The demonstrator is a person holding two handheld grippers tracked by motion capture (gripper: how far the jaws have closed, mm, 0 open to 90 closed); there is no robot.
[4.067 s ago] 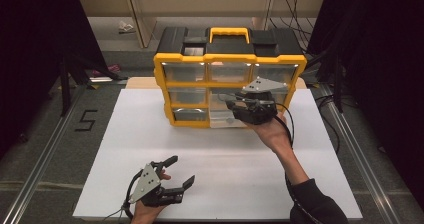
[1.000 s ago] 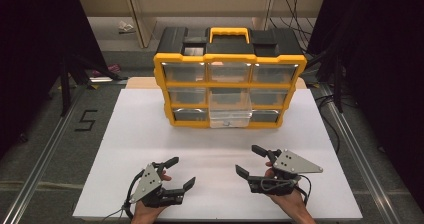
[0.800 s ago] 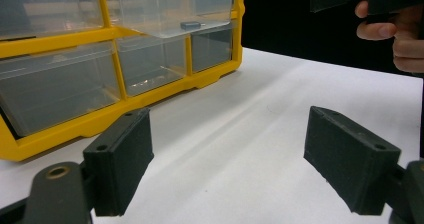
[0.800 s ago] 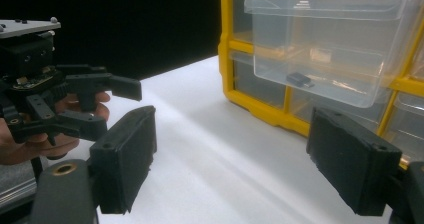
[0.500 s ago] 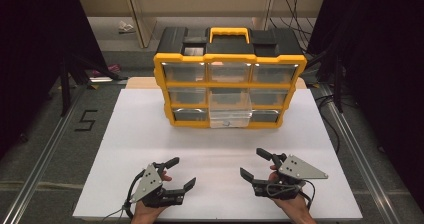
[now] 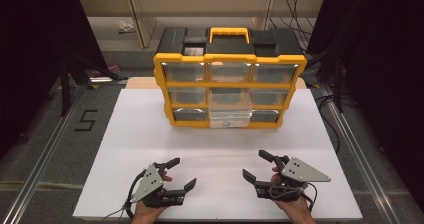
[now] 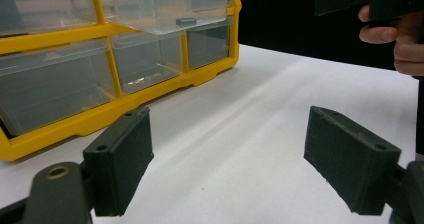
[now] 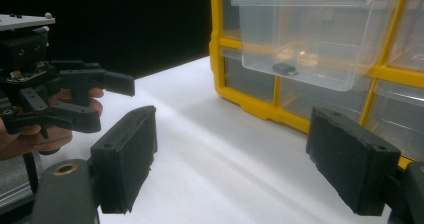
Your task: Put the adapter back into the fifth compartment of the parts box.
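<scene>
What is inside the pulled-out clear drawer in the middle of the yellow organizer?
The clear plastic drawer of the yellow and black organizer holds one small dark flat block on its floor. The rest looks bare; glare hides the far corners.

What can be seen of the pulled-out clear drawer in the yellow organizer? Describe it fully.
The clear drawer is see-through plastic, box-shaped with a lip along its front rim. It sits in the middle column of the yellow organizer and juts forward past the closed drawers beside it. A small dark object lies on its floor. The organizer stands on the white table. Both the left gripper and right gripper rest open, apart from it.
</scene>
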